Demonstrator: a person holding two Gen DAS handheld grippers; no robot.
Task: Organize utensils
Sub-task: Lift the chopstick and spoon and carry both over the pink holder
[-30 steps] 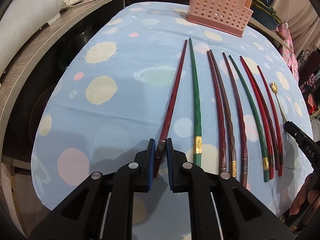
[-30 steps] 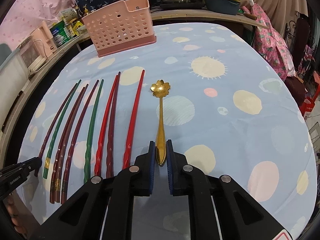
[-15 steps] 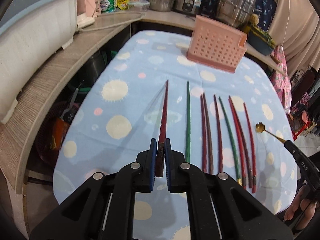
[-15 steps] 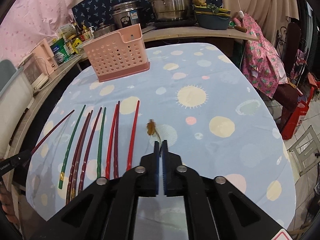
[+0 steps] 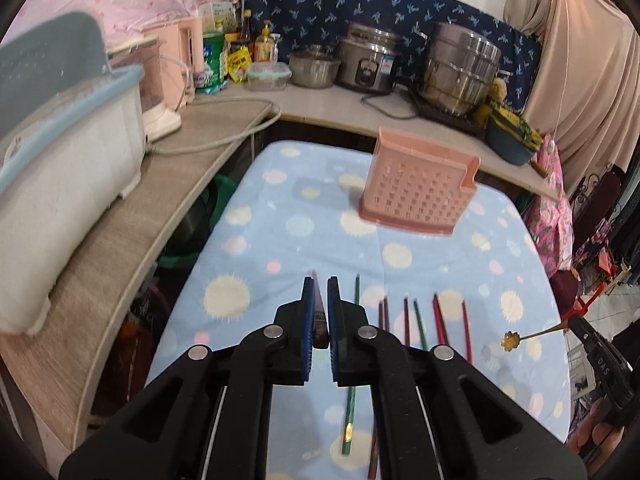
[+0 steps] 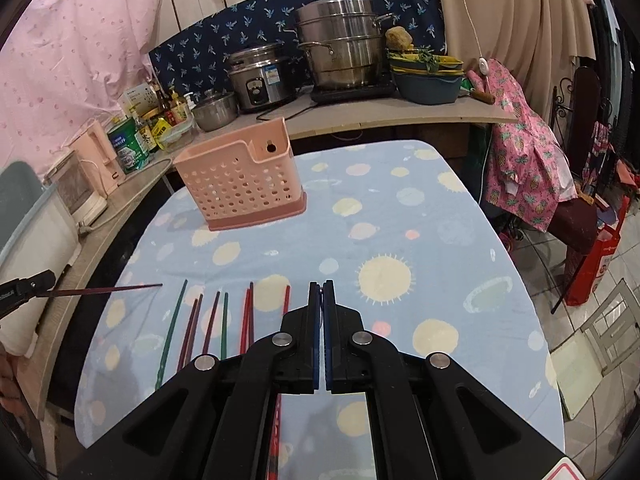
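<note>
1. The left gripper (image 5: 318,312) was closed on a dark red chopstick (image 5: 319,320), its blue pads (image 5: 307,320) pressed against the shaft; from the right wrist view the same chopstick (image 6: 108,289) projected level from that gripper, raised above the table.
2. The right gripper (image 6: 321,320) had its fingers brought almost together, with only a thin slit between the pads. The left wrist view showed a gold flower-headed spoon (image 5: 528,336) clamped in it by the handle and held in the air over the right edge of the table.
3. The pink perforated utensil holder (image 6: 240,180) stood upright at the far end of the table; its interior was not visible in either view, so its contents could not be told.
4. The remaining chopsticks (image 6: 216,320), green, dark red and red, lay side by side on the blue spotted tablecloth (image 6: 400,240), near the grippers and well apart from the holder.
5. A green chopstick (image 5: 352,360) with a gold band lay just right of the left gripper.
6. On the counter behind stood a rice cooker (image 6: 258,78) and a stacked steel steamer pot (image 6: 340,44); a white and blue bin (image 5: 60,140) sat on the left counter.
</note>
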